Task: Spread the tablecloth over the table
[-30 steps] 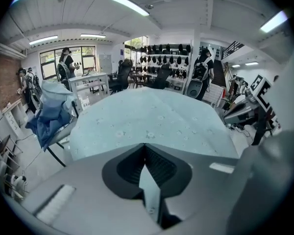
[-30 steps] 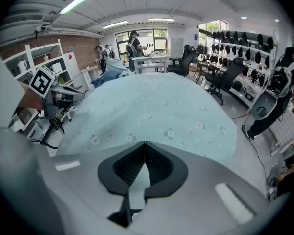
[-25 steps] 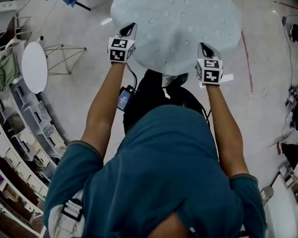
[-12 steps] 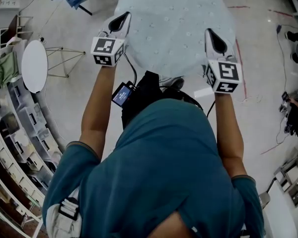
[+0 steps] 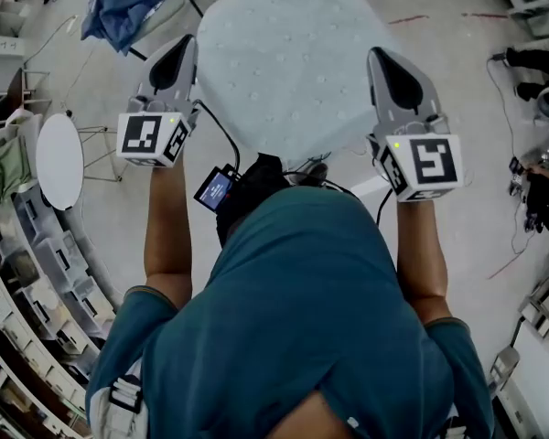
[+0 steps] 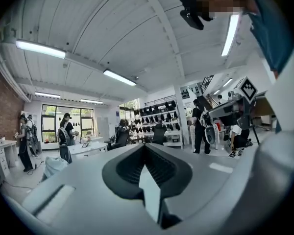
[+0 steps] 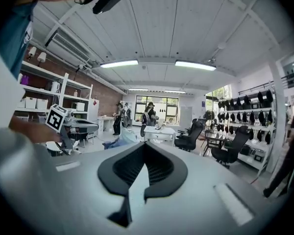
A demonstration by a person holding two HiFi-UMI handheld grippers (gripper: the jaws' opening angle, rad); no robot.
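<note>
The pale blue dotted tablecloth (image 5: 288,71) spans the space between my two raised grippers in the head view, and the table under it is hidden. My left gripper (image 5: 181,46) grips its left edge and my right gripper (image 5: 382,58) its right edge; the near edge sags toward the person's body. In the left gripper view the jaws (image 6: 146,173) are shut, with a pale strip of tablecloth (image 6: 151,195) pinched between the black pads. The right gripper (image 7: 142,173) looks the same, shut on a pale fold of tablecloth (image 7: 137,195). Both point roughly level across the room.
A blue fabric heap (image 5: 119,7) lies on the floor at upper left. A small white round table (image 5: 59,154) and curved shelving (image 5: 27,273) stand at left. Red tape lines (image 5: 412,18) mark the floor. People (image 6: 66,131), desks and office chairs (image 7: 191,138) fill the room.
Both grippers have risen toward the head camera and look larger. The tablecloth came up with them, its outline turning from round to angular.
</note>
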